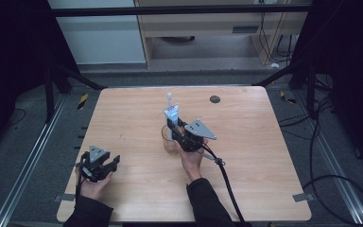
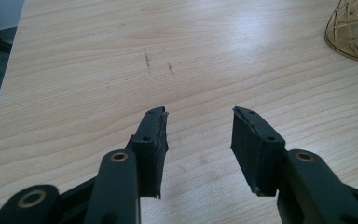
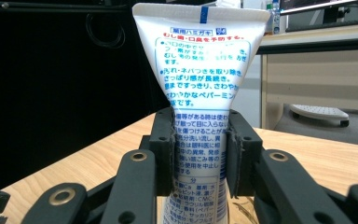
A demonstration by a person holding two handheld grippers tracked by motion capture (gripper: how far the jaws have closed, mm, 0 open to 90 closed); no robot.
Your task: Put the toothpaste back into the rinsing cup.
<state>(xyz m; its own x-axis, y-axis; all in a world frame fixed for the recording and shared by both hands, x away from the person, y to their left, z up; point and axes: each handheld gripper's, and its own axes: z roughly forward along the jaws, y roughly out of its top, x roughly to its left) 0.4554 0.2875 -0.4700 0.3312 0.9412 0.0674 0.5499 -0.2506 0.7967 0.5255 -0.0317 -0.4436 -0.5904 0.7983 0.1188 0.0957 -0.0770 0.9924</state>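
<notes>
the right gripper (image 1: 176, 126) grips the toothpaste tube (image 3: 200, 93) upright in the gold wire cup (image 1: 168, 140), not yet released; the left gripper (image 1: 105, 166), well left of that cup, gapes empty.

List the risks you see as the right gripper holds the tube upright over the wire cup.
The right gripper clamps the toothpaste tube low on its soft body, so it could slip or tilt. The gold wire cup looks light and nothing steadies it; the left gripper is open and far off, so a nudge may tip it.

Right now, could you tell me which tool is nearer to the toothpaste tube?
Right. The right tool clasps the toothpaste tube; the left tool rests open, well apart.
</notes>
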